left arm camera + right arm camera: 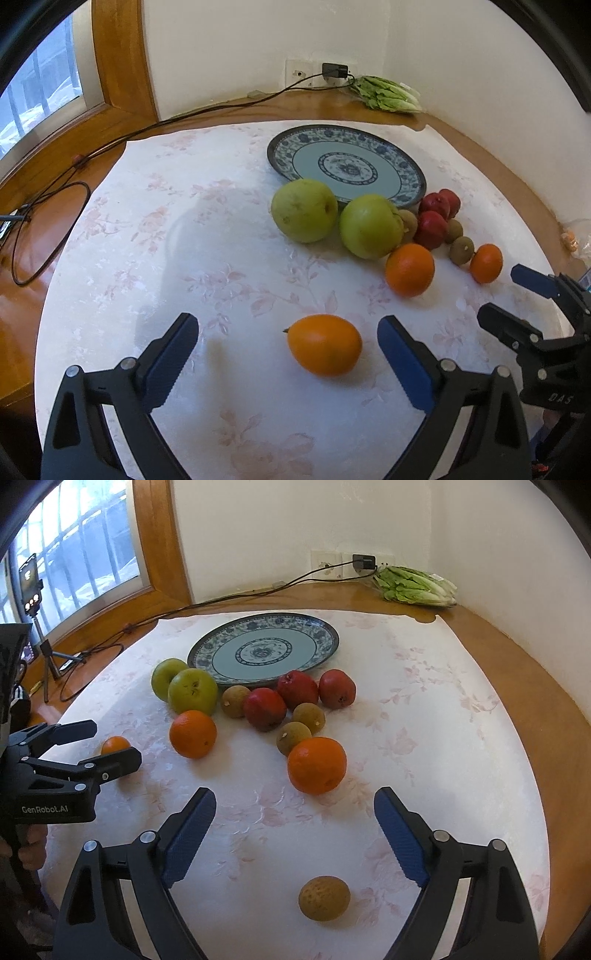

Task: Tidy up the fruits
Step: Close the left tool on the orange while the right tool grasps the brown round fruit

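Table (491,635): round, wooden, set in a corner beside a window; a white floral cloth (424,686) covers most of the top.
Plate (314,642): blue-and-white patterned, at the far side of the cloth, nothing on it.
Lettuce (417,585): bagged head, on bare wood in the far corner, well apart from the fruit.
Left gripper (288,347): jaws wide apart, gripping nothing; an oval orange fruit (325,345) lies on the cloth between the blue pads, touching neither.
Right gripper (295,816): jaws spread wide, nothing held; a brown speckled fruit (324,898) lies on the cloth between the arms, nearer the camera than the fingertips and clear of both.
Green apples (192,691): two, touching each other, at the plate's near-left rim.
Oranges (317,765): two round ones on the cloth, in front of the cluster.
Red fruits (265,709): three, just in front of the plate.
Small brown fruits (293,737): three, mixed among the red ones.
Charger and cable (364,562): plugged into the wall socket, the cable running left across the wood.
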A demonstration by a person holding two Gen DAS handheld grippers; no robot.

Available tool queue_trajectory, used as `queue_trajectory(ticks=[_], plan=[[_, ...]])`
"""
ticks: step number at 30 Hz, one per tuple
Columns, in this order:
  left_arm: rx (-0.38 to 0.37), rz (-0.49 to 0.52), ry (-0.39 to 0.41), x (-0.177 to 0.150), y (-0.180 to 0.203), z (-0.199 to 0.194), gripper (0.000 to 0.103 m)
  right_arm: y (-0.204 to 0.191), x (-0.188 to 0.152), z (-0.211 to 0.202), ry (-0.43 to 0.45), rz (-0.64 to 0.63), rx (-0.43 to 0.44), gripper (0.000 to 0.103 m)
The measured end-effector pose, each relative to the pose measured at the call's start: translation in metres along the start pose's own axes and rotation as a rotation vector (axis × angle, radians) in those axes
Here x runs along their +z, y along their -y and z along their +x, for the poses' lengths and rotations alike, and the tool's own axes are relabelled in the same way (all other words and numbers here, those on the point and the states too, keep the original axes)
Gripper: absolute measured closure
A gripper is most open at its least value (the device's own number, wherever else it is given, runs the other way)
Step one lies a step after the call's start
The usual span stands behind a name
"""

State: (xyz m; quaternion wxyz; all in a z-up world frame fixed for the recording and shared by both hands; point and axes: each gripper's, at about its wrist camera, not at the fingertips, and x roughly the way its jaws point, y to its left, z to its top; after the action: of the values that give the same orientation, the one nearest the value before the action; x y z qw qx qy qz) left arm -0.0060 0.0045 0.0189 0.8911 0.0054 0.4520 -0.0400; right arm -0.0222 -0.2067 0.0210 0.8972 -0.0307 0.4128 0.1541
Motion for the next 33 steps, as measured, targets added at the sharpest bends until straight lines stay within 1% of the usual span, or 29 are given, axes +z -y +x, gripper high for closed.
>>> queue_trajectory(ticks=[3, 7, 10, 18, 21, 25, 28, 33], plan=[[-0.006, -0.001, -0.001, 0.000, -0.001, -0.003, 0.003, 0.000, 0.001, -0.003, 0.005, -0.005, 0.004, 0.014], [0.015, 0.009, 0.002, 0.000, 0.000, -0.009, 0.003, 0.000, 0.001, -0.010, 0.020, -0.002, 0.004, 0.015], [0.016, 0.010, 0.002, -0.002, -0.001, -0.011, 0.003, 0.001, 0.000, -0.013, 0.024, 0.003, 0.001, 0.015], [0.005, -0.017, -0.004, -0.002, -0.006, -0.014, 0.005, -0.001, -0.002, -0.019, 0.024, -0.006, 0.001, 0.016], [0.005, -0.013, -0.001, -0.003, -0.006, -0.017, 0.005, 0.000, -0.003, -0.021, 0.018, 0.000, 0.005, 0.019], [0.000, -0.011, 0.005, -0.004, -0.007, -0.019, 0.006, 0.000, -0.005, -0.025, 0.020, -0.003, 0.010, 0.020], [-0.005, -0.010, -0.008, -0.006, -0.008, -0.018, 0.009, 0.001, -0.007, -0.026, 0.015, -0.001, 0.008, 0.020], [-0.021, -0.030, -0.020, -0.008, -0.013, -0.018, 0.010, 0.005, -0.008, -0.028, 0.012, 0.012, 0.022, 0.020]])
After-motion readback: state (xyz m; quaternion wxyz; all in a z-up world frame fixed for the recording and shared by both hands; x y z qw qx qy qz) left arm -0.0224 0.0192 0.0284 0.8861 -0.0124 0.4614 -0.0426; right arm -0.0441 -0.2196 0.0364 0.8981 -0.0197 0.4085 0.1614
